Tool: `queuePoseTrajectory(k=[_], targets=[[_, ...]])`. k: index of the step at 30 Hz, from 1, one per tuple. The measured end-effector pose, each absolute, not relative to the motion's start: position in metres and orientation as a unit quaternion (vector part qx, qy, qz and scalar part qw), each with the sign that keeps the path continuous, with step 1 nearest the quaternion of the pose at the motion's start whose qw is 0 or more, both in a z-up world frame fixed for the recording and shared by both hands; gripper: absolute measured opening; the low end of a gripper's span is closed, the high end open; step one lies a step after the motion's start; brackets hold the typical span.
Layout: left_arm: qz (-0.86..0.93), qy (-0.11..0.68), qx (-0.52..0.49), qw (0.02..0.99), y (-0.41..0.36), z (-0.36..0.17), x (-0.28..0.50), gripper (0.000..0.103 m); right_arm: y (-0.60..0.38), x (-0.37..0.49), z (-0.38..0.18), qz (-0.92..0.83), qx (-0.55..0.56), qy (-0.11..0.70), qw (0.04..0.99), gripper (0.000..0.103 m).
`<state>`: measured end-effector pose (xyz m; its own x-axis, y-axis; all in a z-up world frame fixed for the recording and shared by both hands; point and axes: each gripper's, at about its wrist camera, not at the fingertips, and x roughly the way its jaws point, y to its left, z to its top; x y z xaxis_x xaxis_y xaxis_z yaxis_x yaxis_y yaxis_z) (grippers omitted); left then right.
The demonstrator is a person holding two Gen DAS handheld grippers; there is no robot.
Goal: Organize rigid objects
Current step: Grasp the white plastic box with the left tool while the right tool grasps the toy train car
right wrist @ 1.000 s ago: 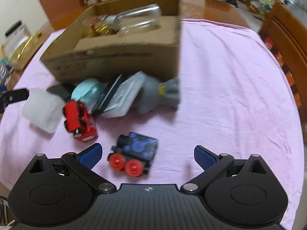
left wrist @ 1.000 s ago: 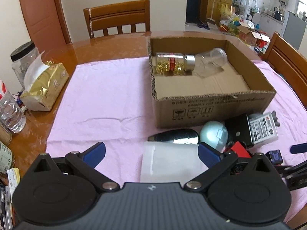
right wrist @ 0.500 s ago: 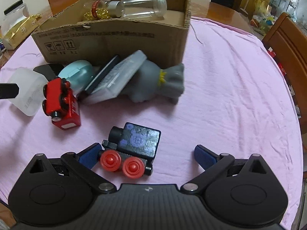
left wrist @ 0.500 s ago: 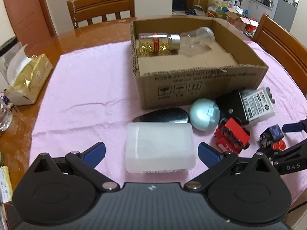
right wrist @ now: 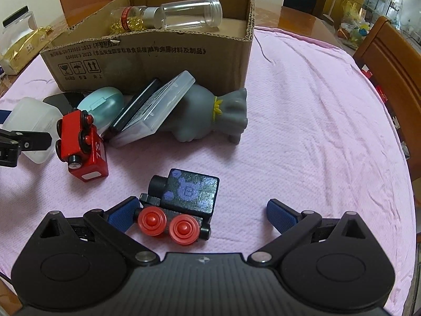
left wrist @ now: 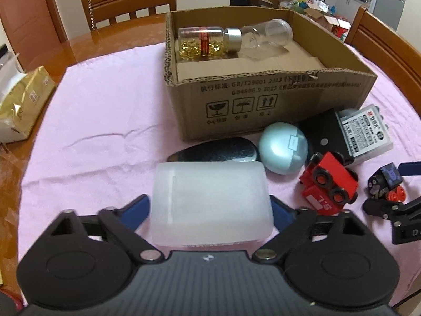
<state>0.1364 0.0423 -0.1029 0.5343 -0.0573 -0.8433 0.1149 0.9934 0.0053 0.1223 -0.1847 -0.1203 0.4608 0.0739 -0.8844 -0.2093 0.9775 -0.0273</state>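
Note:
A white translucent plastic box (left wrist: 210,200) lies on the pink cloth. My left gripper (left wrist: 210,208) is around it with its jaws closing, and both blue pads touch its sides. My right gripper (right wrist: 202,213) stands open over a black toy train (right wrist: 189,192) with red wheels; the left fingertip (right wrist: 123,213) is at the train's front and the right one stands well off. A red toy train (right wrist: 81,144) lies on its side between the two grippers. The cardboard box (left wrist: 263,76) holds a pill bottle (left wrist: 205,43) and a clear jar (left wrist: 268,35).
Against the carton's front wall lie a black oval thing (left wrist: 218,152), a teal round case (left wrist: 282,147), a black case with a white labelled box (left wrist: 365,131) and a grey rubber toy (right wrist: 210,118). A gold tissue pack (left wrist: 21,105) sits left; wooden chairs ring the table.
My left gripper has come down over the white box and its jaws have narrowed onto its sides. The right gripper has settled closer over the black train, still wide.

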Motion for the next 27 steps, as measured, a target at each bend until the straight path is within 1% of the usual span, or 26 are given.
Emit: queuePoseTrajectory(k=[1, 9, 17, 21, 24, 27], targets=[[-0.054, 0.482, 0.025, 0.874, 0.043, -0.103, 0.136, 0.083, -0.185, 0.122, -0.120, 0.083, -0.066, 0.512, 0.853, 0.103], [-0.054, 0.496, 0.024, 0.866, 0.050, -0.100, 0.115, 0.083, -0.186, 0.119, -0.121, 0.083, -0.065, 0.506, 0.856, 0.103], [-0.043, 0.499, 0.026, 0.865, 0.052, -0.105, 0.110, 0.085, -0.182, 0.119, -0.120, 0.066, -0.058, 0.516, 0.852, 0.103], [-0.037, 0.500, 0.025, 0.865, 0.051, -0.108, 0.113, 0.088, -0.172, 0.119, -0.119, 0.079, -0.064, 0.522, 0.847, 0.103], [-0.038, 0.507, 0.023, 0.861, 0.051, -0.112, 0.115, 0.088, -0.164, 0.114, -0.117, 0.101, -0.073, 0.517, 0.847, 0.099], [-0.037, 0.506, 0.030, 0.861, 0.050, -0.115, 0.116, 0.092, -0.155, 0.110, -0.116, 0.131, -0.082, 0.508, 0.847, 0.096]])
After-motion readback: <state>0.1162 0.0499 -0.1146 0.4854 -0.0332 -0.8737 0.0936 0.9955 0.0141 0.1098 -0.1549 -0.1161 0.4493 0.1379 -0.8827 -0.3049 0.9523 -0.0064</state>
